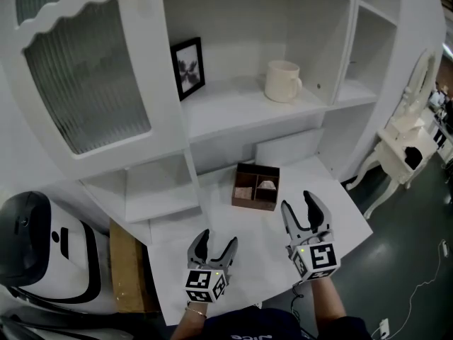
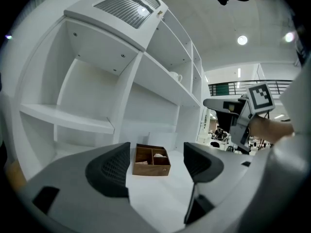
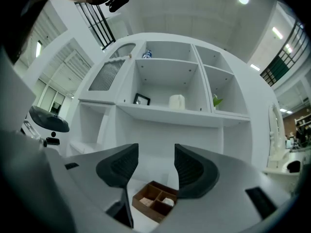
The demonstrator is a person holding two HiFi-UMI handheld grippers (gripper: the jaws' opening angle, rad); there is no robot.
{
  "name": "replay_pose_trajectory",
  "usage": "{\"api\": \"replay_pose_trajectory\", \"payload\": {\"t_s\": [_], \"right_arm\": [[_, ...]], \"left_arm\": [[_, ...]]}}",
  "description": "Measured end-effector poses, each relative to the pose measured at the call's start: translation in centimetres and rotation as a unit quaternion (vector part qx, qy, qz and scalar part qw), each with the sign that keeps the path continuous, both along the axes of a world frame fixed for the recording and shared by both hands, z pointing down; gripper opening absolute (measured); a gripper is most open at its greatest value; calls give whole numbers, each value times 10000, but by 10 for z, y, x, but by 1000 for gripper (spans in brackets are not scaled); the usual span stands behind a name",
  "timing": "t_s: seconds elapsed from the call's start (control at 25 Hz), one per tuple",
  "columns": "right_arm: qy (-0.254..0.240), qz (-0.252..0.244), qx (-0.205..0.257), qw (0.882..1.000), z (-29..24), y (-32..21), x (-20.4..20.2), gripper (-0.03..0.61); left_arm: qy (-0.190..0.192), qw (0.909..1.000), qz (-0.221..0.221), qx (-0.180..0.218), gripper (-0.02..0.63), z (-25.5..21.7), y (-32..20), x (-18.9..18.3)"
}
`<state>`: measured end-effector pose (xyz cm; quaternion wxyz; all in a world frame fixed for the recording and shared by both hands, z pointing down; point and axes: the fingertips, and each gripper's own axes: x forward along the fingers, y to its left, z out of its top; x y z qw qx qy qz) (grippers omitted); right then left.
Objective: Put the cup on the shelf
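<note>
A cream cup (image 1: 282, 81) stands upright on the white shelf (image 1: 233, 109) of the cabinet, handle to the right; it also shows small in the right gripper view as the cup (image 3: 177, 101). My left gripper (image 1: 215, 246) hovers over the desk surface near its front edge, open and empty. My right gripper (image 1: 301, 205) is beside it to the right, also open with nothing between its fingers. Both are well below and in front of the cup. The left gripper view shows the right gripper (image 2: 228, 106) at the right.
A framed black picture (image 1: 188, 66) leans on the same shelf left of the cup. A brown compartment box (image 1: 256, 186) sits on the white desk (image 1: 248, 250). A ribbed-glass cabinet door (image 1: 85, 76) is at the left. A white chair (image 1: 407, 137) stands right; a white-black machine (image 1: 35, 261) at lower left.
</note>
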<state>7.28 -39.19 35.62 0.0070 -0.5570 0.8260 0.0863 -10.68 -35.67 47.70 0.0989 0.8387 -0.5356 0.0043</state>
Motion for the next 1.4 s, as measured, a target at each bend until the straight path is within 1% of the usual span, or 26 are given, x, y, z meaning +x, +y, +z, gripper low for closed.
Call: {"api": "replay_pose_trajectory", "payload": {"t_s": [0.24, 0.36, 0.48, 0.56, 0.72, 0.84, 0.92, 1.0, 1.08, 1.2, 1.28, 1.32, 1.36, 1.4], "right_arm": [[-37, -23, -468, 9989, 63, 28, -10, 241], [-13, -56, -826, 9966, 99, 42, -17, 241], [33, -118, -1262, 9919, 135, 56, -24, 241], [74, -145, -1434, 9895, 148, 62, -27, 241], [50, -129, -1385, 9903, 144, 62, -27, 238], [38, -104, -1322, 9912, 141, 62, -25, 236], [51, -153, -1293, 9915, 138, 62, -27, 235], [57, -199, -1295, 9914, 137, 63, -28, 218], [57, -194, -1285, 9915, 136, 64, -28, 176], [21, -230, -1232, 9921, 134, 66, -29, 93], [1, -346, -1182, 9924, 130, 68, -33, 60], [10, -399, -1168, 9924, 130, 69, -35, 36], [31, -440, -1153, 9923, 130, 69, -38, 16], [60, -469, -1136, 9924, 130, 70, -39, 11]], "left_arm": [[63, 9998, 156, -127, 341, 15, 12, 9], [57, 9997, 167, -176, 341, 27, 21, 11], [19, 9993, 140, -338, 342, 44, 31, 12], [32, 9991, 134, -406, 342, 48, 34, 13], [-17, 9995, 146, -286, 341, 42, 30, 13], [49, 9988, 376, -300, 337, 39, 30, 16], [132, 9981, 531, -296, 292, 37, 32, 20], [149, 9981, 553, -239, 251, 35, 32, 21], [151, 9982, 550, -172, 198, 32, 32, 23], [168, 9985, 523, -88, 97, 30, 33, 23], [196, 9983, 528, -116, 28, 31, 33, 24], [216, 9981, 555, -151, 5, 32, 33, 25], [225, 9978, 597, -184, 5, 33, 34, 26], [212, 9975, 644, -202, 3, 34, 34, 28]]}}
